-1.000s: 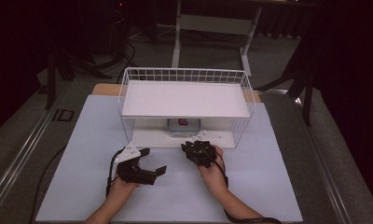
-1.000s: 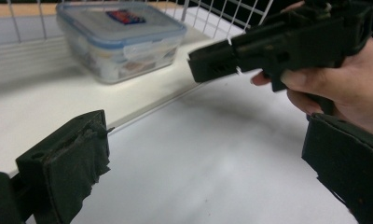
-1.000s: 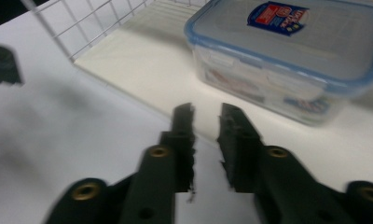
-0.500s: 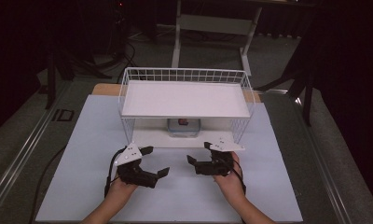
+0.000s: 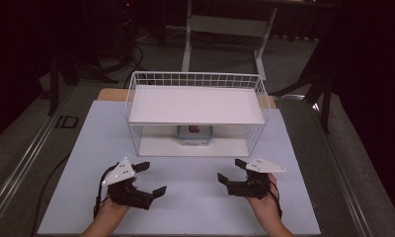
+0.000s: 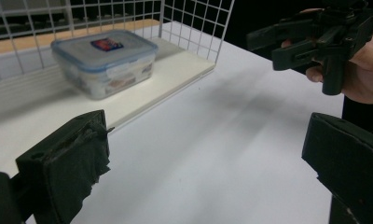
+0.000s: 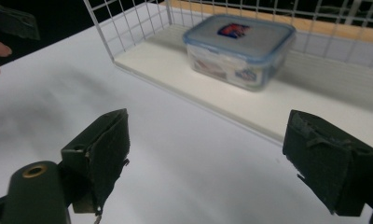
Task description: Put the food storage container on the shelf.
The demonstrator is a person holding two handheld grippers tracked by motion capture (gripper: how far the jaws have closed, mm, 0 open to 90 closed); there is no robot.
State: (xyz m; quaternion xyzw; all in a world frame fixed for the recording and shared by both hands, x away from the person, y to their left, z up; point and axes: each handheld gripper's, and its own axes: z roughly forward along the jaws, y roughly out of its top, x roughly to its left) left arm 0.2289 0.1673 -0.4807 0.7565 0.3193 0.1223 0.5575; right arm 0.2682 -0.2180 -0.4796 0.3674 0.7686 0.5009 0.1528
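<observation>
White table (image 5: pixel 195 197), wire rack (image 5: pixel 195 81), dark room

Item inspected: one food container (image 7: pixel 240 49) (image 6: pixel 105 63) (image 5: pixel 194 134), rectangular with rounded corners, clear plastic walls, blue-trimmed snap lid closed and seated flat, red-and-blue label on the lid, printed label on one side wall. It stands upright and level on the lower board of the wire rack (image 5: pixel 195 111), under the rack's upper shelf. It lies ahead of my right hand-held gripper (image 7: pixel 208 161) and ahead of my left hand-held gripper (image 6: pixel 208 163), well apart from both, untouched. Both stand open with nothing between the jaws.
</observation>
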